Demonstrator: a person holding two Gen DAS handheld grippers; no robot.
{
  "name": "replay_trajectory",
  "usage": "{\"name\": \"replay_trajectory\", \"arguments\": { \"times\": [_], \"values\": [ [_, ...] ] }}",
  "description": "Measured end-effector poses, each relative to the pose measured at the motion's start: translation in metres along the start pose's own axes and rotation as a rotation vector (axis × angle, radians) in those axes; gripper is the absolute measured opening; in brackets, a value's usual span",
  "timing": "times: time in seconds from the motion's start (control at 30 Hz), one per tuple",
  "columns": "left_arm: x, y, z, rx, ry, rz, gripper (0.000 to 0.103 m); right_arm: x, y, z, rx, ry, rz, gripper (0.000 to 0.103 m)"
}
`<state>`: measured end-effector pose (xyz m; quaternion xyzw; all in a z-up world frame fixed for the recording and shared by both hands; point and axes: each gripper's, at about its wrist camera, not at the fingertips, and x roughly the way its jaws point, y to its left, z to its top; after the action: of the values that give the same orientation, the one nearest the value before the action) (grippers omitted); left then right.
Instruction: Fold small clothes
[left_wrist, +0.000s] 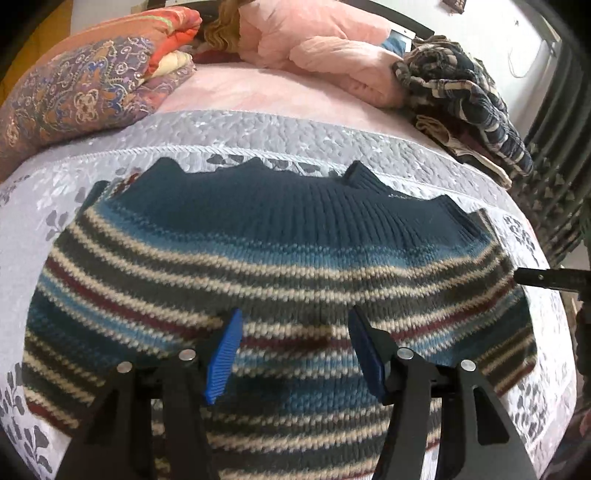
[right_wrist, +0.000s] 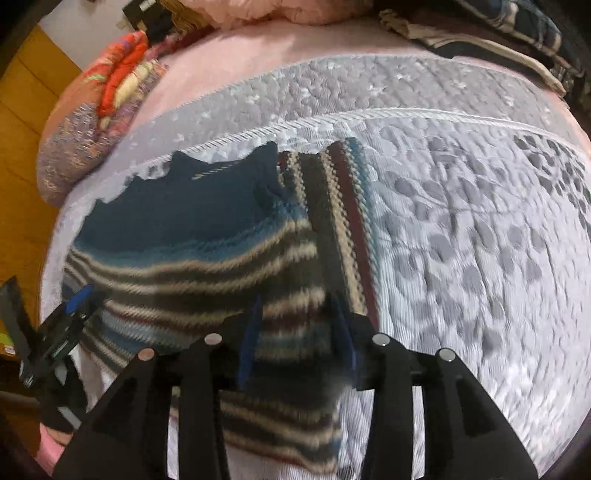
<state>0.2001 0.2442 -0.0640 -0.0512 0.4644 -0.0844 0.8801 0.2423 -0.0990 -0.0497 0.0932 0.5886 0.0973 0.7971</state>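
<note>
A small knitted sweater (left_wrist: 280, 236) lies flat on the bed, with a dark teal ribbed band at the far side and stripes of teal, cream, grey and maroon nearer me. My left gripper (left_wrist: 295, 314) hovers open over its striped middle, blue pads (left_wrist: 221, 354) apart, nothing between them. In the right wrist view the sweater (right_wrist: 192, 229) has a sleeve (right_wrist: 340, 206) folded in along its right edge, stripes running lengthwise. My right gripper (right_wrist: 295, 299) is open over that edge; the view is blurred. The left gripper (right_wrist: 79, 295) shows at the far left.
The bed has a grey leaf-print quilt (left_wrist: 258, 133) over a pink sheet (left_wrist: 236, 88). At the back lie a patterned pillow (left_wrist: 81, 92), a pink duvet (left_wrist: 317, 48) and a pile of plaid clothes (left_wrist: 461, 96). A wooden panel (right_wrist: 22, 147) stands left.
</note>
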Motion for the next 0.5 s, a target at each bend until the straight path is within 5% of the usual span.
{"name": "replay_trajectory", "arguments": {
  "times": [0.2,0.5],
  "values": [
    [0.006,0.002,-0.006,0.014,-0.022,0.001,0.060,0.010,0.003,0.011,-0.009,-0.005,-0.015,0.012],
    [0.005,-0.003,-0.016,0.055,-0.070,0.022,0.060,0.004,-0.020,0.001,0.054,-0.057,0.009,0.010]
  ]
}}
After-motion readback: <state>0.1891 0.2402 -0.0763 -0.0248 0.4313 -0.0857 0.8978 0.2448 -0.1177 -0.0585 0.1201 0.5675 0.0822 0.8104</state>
